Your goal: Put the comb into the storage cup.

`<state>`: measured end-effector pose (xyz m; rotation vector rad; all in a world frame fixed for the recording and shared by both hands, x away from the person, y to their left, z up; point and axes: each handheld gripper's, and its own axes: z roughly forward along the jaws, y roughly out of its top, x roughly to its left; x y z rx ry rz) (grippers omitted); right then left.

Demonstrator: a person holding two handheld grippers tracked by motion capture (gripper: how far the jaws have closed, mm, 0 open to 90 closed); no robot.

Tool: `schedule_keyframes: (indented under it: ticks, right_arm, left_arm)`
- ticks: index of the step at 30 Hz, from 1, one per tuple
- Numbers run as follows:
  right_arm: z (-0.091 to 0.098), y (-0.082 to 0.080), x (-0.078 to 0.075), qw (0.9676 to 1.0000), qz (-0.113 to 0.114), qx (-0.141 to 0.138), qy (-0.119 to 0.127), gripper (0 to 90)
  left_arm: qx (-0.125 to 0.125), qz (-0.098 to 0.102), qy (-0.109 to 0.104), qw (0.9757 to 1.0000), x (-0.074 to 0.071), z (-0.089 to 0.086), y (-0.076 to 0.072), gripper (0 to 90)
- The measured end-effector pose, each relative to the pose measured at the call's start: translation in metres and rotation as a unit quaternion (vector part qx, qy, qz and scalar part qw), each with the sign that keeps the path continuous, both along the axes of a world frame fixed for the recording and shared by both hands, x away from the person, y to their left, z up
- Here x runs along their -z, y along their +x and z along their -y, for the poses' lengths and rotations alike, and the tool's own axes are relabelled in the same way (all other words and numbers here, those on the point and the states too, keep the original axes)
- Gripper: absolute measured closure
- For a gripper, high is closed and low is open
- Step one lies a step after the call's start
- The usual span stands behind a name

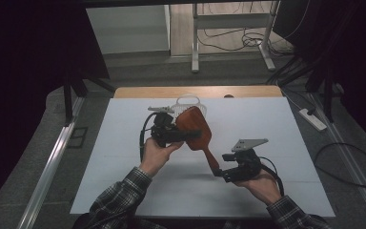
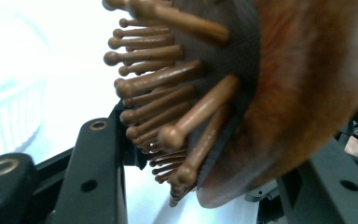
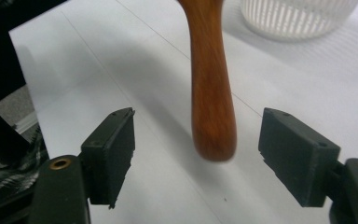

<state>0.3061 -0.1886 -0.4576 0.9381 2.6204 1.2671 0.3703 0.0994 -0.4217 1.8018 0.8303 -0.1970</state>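
Left tongs [image 1: 180, 135] are clamped on the head of the wooden hairbrush [image 1: 196, 131], one pad on the bristle side, other on the smooth back; from my end that grip looks solid. Brush is held up off the white tabletop [image 1: 276, 138], about mid-scene, handle slanting down toward the near right. Right tongs [image 1: 218, 172] are spread wide w/ the handle tip hanging btwn the pads [image 3: 114, 154], not touching either one afaict. White slotted basket [image 1: 187, 102] sits on the far side just behind the brush head. Both my hands are low at the near edge, plaid sleeves showing.
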Motion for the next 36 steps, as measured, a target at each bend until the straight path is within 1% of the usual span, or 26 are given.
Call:
schedule_keyframes:
  ticks: [4, 8, 9, 10, 11, 12, 13, 14, 15, 16, 17, 22, 23, 24, 25, 31, 34, 36]
  right_arm:
    - [0.005, 0.001, 0.001, 0.9999, -0.004, 0.008, -0.005, 22.0]
    - [0.01, 0.001, 0.0, 0.9999, -0.001, 0.012, -0.006, 16.7]
    - [0.01, 0.001, 0.0, 0.9999, -0.001, 0.012, -0.006, 16.7]
    - [0.015, 0.002, -0.001, 0.9998, 0.003, 0.018, -0.006, 11.7]
    - [0.016, 0.002, 0.0, 0.9998, 0.006, 0.019, -0.008, 9.3]
    - [0.016, 0.002, 0.0, 0.9998, 0.006, 0.019, -0.008, 9.3]
    - [0.018, 0.001, 0.0, 0.9995, 0.009, 0.025, -0.015, 5.5]
    - [0.019, 0.001, 0.001, 0.9994, 0.011, 0.028, -0.02, 4.2]
    - [0.019, 0.002, 0.001, 0.9992, 0.008, 0.029, -0.025, 3.3]
    - [0.019, 0.002, 0.001, 0.9992, 0.008, 0.029, -0.025, 3.3]
    - [0.021, 0.002, 0.003, 0.999, 0.006, 0.03, -0.031, 0.6]
    - [0.026, 0.002, 0.004, 0.9987, 0.0, 0.034, -0.039, 0.0]
    - [0.029, 0.004, 0.005, 0.9985, -0.013, 0.029, -0.043, 0.0]
    - [0.029, 0.004, 0.005, 0.9985, -0.013, 0.029, -0.043, 0.0]
    - [0.03, 0.004, 0.006, 0.9984, -0.018, 0.028, -0.046, 0.0]
    - [0.039, 0.001, 0.005, 0.9978, -0.016, 0.039, -0.052, 0.0]
    - [0.044, -0.001, 0.005, 0.9972, -0.016, 0.048, -0.055, 0.0]
    - [0.048, -0.002, 0.005, 0.9967, -0.012, 0.055, -0.058, 0.0]
  left_arm:
    - [-0.003, 0.009, 0.006, 0.9999, -0.004, -0.001, 0.001, 50.6]
    - [-0.006, 0.016, 0.013, 0.9998, -0.007, -0.002, 0.002, 50.5]
    - [-0.006, 0.016, 0.013, 0.9998, -0.007, -0.002, 0.002, 50.5]
    - [-0.007, 0.019, 0.017, 0.9996, -0.008, -0.002, 0.003, 50.5]
    - [-0.008, 0.02, 0.017, 0.9996, -0.008, -0.002, 0.004, 50.5]
    - [-0.008, 0.02, 0.017, 0.9996, -0.008, -0.002, 0.004, 50.5]
    - [-0.01, 0.02, 0.017, 0.9996, -0.009, -0.002, 0.006, 50.5]
    - [-0.011, 0.02, 0.016, 0.9996, -0.009, -0.002, 0.006, 50.4]
    - [-0.011, 0.021, 0.017, 0.9996, -0.01, -0.002, 0.007, 50.5]
    - [-0.011, 0.021, 0.017, 0.9996, -0.01, -0.002, 0.007, 50.5]
    - [-0.013, 0.022, 0.017, 0.9995, -0.011, -0.003, 0.008, 50.5]
    - [-0.016, 0.024, 0.016, 0.9995, -0.013, -0.005, 0.01, 50.4]
    - [-0.019, 0.024, 0.016, 0.9994, -0.015, -0.006, 0.011, 50.4]
    - [-0.019, 0.024, 0.016, 0.9994, -0.015, -0.006, 0.011, 50.4]
    - [-0.02, 0.025, 0.017, 0.9993, -0.016, -0.007, 0.012, 50.4]
    - [-0.027, 0.024, 0.007, 0.9993, -0.021, -0.012, 0.017, 50.4]
    - [-0.031, 0.027, 0.009, 0.9991, -0.023, -0.013, 0.019, 50.4]
    - [-0.035, 0.028, 0.009, 0.999, -0.025, -0.014, 0.021, 50.4]
